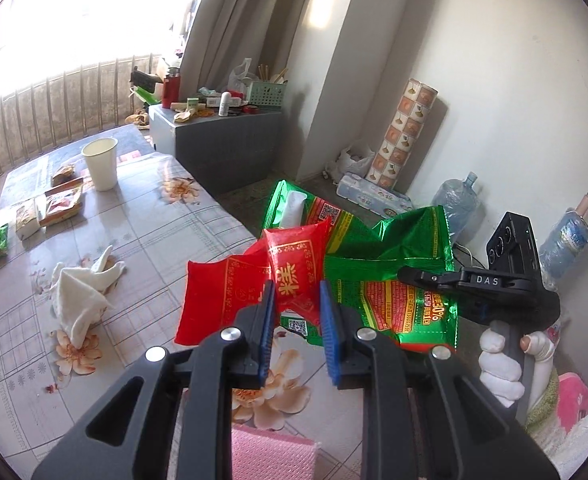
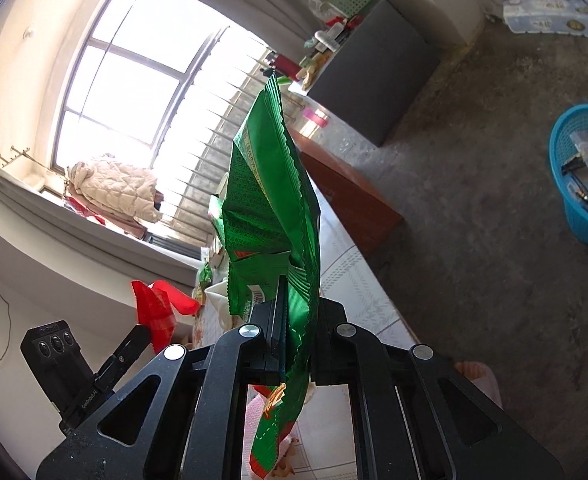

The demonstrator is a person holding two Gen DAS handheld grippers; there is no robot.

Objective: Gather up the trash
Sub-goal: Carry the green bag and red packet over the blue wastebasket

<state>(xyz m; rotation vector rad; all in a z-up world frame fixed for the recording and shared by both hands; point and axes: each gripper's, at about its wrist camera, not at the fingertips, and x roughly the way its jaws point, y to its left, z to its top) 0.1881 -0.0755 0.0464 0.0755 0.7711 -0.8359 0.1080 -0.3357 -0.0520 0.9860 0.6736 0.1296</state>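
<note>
The left gripper (image 1: 294, 300) has blue pads (image 1: 267, 320), and they are squeezed on a red wrapper (image 1: 294, 276). There are two red wrappers in the left wrist view; the other one (image 1: 217, 300) hangs just beside the first, on its left. Both are puffy and shiny with gold marks, and both are up in the air above the table (image 1: 173, 216).

The right gripper (image 2: 294, 320) has its jaws pressed tight together on a green wrapper (image 2: 269, 200). This wrapper is shiny and crinkly with a zigzag edge, and it stands up tall from the jaws. In the left wrist view the green wrapper shows wide and flat, just right of the red ones, with red and yellow print on it. A hand in a white glove (image 1: 502, 364) holds the right tool's handle.

The table has a cloth with squares and flowers on it. One white paper cup (image 1: 101, 162) stands on it, far from the grippers. One crumpled white napkin (image 1: 79, 300) lies nearer. A few small snack packs (image 1: 45, 208) lie at the left side. A pink cloth (image 1: 273, 456) lies at the near edge.

Past the table stands a dark cabinet (image 1: 225, 148) with lots of small things on top. A window with bars (image 1: 45, 108) lets in bright light. On the gray floor (image 2: 494, 280) is one blue basket (image 2: 578, 200) with stuff in it, well apart from the table. Two big water bottles (image 1: 458, 200) lean by the white wall (image 1: 514, 80).
</note>
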